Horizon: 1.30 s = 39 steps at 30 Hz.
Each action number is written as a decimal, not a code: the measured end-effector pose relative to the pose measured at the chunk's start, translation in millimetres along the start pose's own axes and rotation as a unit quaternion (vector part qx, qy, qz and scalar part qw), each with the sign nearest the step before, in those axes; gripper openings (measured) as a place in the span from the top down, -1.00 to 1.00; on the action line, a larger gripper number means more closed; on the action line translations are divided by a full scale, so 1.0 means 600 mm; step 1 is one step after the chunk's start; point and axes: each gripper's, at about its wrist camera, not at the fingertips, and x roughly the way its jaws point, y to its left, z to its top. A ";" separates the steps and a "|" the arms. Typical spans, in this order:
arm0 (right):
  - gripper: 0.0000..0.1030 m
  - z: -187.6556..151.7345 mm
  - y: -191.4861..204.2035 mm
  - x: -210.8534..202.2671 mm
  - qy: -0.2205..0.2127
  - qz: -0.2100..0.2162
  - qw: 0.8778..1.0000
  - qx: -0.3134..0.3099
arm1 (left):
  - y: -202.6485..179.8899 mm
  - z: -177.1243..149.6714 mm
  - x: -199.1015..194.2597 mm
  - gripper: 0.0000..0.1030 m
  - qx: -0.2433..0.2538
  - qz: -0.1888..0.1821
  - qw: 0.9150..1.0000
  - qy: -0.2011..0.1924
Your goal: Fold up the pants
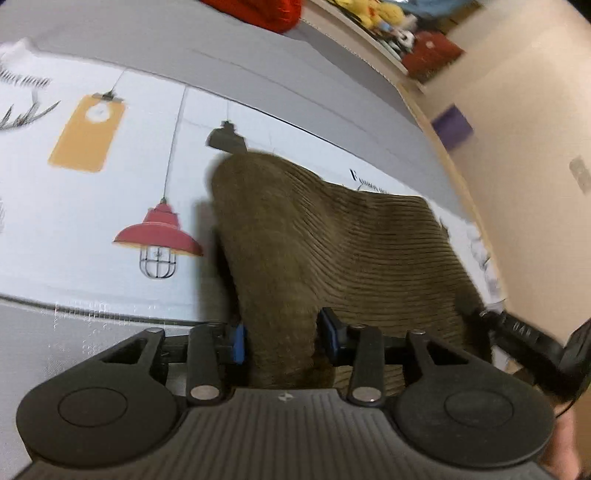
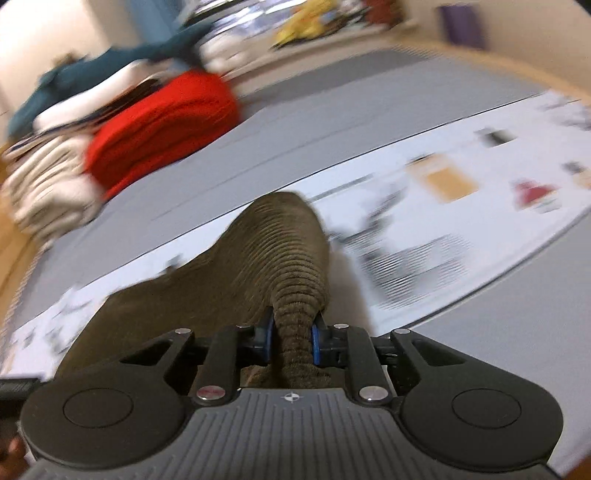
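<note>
Olive-brown corduroy pants lie bunched on a white printed mat and rise toward both grippers. In the left wrist view my left gripper is shut on a thick fold of the pants, with a blue pad on each side. The cloth spreads away to the right, where a black part of the other gripper shows at its far corner. In the right wrist view my right gripper is shut on a narrow, rope-like gather of the pants. This view is blurred.
The mat lies on a grey surface with a wooden rim. A red folded garment and a stack of pale folded clothes sit at the far side. A shelf with toys and a purple box stand beyond.
</note>
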 end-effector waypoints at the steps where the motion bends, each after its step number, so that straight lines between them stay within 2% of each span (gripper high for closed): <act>1: 0.59 0.002 -0.021 -0.001 -0.001 -0.023 1.000 0.009 | -0.009 -0.002 0.002 -0.14 0.024 0.026 0.999 -0.008; 2: 0.59 0.003 -0.039 0.000 0.003 -0.044 0.999 0.020 | -0.017 -0.004 -0.001 -0.33 0.050 0.052 0.997 -0.019; 4: 0.58 0.000 -0.069 -0.005 0.006 -0.067 0.997 0.041 | -0.024 -0.007 -0.016 -0.26 0.075 0.076 0.993 -0.042; 5: 0.58 0.000 -0.075 -0.013 -0.001 -0.066 0.997 0.041 | -0.029 -0.009 -0.029 -0.11 0.084 0.074 0.992 -0.060; 6: 0.58 0.001 -0.074 -0.022 -0.008 -0.060 0.998 0.025 | -0.035 -0.012 -0.043 0.05 0.096 0.059 0.991 -0.078; 7: 0.58 0.001 -0.061 -0.027 -0.016 -0.056 0.998 0.005 | -0.041 -0.018 -0.054 0.11 0.107 0.034 0.990 -0.086; 9: 0.57 -0.008 -0.038 -0.042 -0.025 -0.042 0.997 -0.052 | -0.049 -0.027 -0.064 0.47 0.136 -0.015 0.987 -0.080; 10: 0.56 -0.011 -0.032 -0.043 -0.013 -0.026 0.997 -0.071 | -0.055 -0.037 -0.060 0.53 0.156 -0.023 0.985 -0.066; 11: 0.56 -0.020 -0.029 -0.037 0.016 -0.002 0.996 -0.083 | -0.058 -0.047 -0.046 0.58 0.182 -0.014 0.983 -0.036; 12: 0.56 -0.024 -0.036 -0.027 0.047 0.011 0.995 -0.088 | -0.059 -0.060 -0.019 0.70 0.205 0.015 0.979 0.009; 13: 0.56 -0.032 -0.038 -0.012 0.082 0.012 0.992 -0.096 | -0.053 -0.076 0.015 0.80 0.221 0.059 0.972 0.055; 14: 0.56 -0.045 -0.038 0.007 0.121 -0.004 0.986 -0.111 | -0.045 -0.087 0.042 0.81 0.231 0.107 0.963 0.086; 15: 0.58 -0.059 -0.039 0.027 0.152 -0.025 0.979 -0.131 | -0.041 -0.095 0.059 0.81 0.238 0.143 0.956 0.096; 16: 0.58 -0.068 -0.041 0.032 0.155 -0.030 0.977 -0.144 | -0.043 -0.095 0.063 0.82 0.242 0.152 0.954 0.093; 20: 0.55 -0.050 -0.028 0.018 0.115 -0.034 0.981 -0.150 | -0.059 -0.063 0.032 0.81 0.239 0.153 0.958 0.042; 22: 0.52 -0.041 -0.029 0.013 0.098 -0.033 0.985 -0.137 | -0.071 -0.043 0.014 0.67 0.239 0.167 0.957 -0.005; 23: 0.52 -0.038 -0.029 0.012 0.092 -0.030 0.987 -0.129 | -0.075 -0.030 0.005 0.58 0.229 0.163 0.959 -0.033; 24: 0.51 -0.041 -0.027 0.014 0.093 -0.028 0.987 -0.129 | -0.079 -0.016 -0.006 0.55 0.213 0.146 0.964 -0.060; 26: 0.49 -0.053 -0.019 0.031 0.121 -0.030 0.981 -0.151 | -0.086 0.005 -0.021 0.55 0.173 0.076 0.976 -0.104; 28: 0.48 -0.070 -0.001 0.050 0.141 -0.045 0.972 -0.180 | -0.090 0.017 -0.004 0.55 0.158 0.036 0.982 -0.102; 29: 0.48 -0.073 0.006 0.051 0.135 -0.052 0.970 -0.194 | -0.092 0.018 0.021 0.56 0.166 0.052 0.982 -0.075; 30: 0.47 -0.071 0.013 0.050 0.129 -0.054 0.970 -0.200 | -0.087 0.013 0.057 0.56 0.177 0.095 0.979 -0.027; 31: 0.47 -0.065 0.016 0.047 0.120 -0.048 0.972 -0.197 | -0.071 0.005 0.096 0.56 0.178 0.147 0.973 0.017; 32: 0.46 -0.057 0.017 0.044 0.109 -0.043 0.975 -0.187 | -0.058 0.005 0.114 0.56 0.163 0.171 0.971 0.030; 33: 0.45 -0.046 0.018 0.041 0.097 -0.041 0.979 -0.173 | -0.050 0.011 0.119 0.57 0.148 0.182 0.972 0.034; 36: 0.33 -0.007 0.016 0.046 0.072 -0.043 0.988 -0.132 | -0.050 0.028 0.106 0.57 0.148 0.191 0.970 0.012; 39: 0.29 0.046 0.016 0.065 0.062 -0.025 0.992 -0.103 | -0.058 0.050 0.088 0.55 0.130 0.170 0.976 -0.040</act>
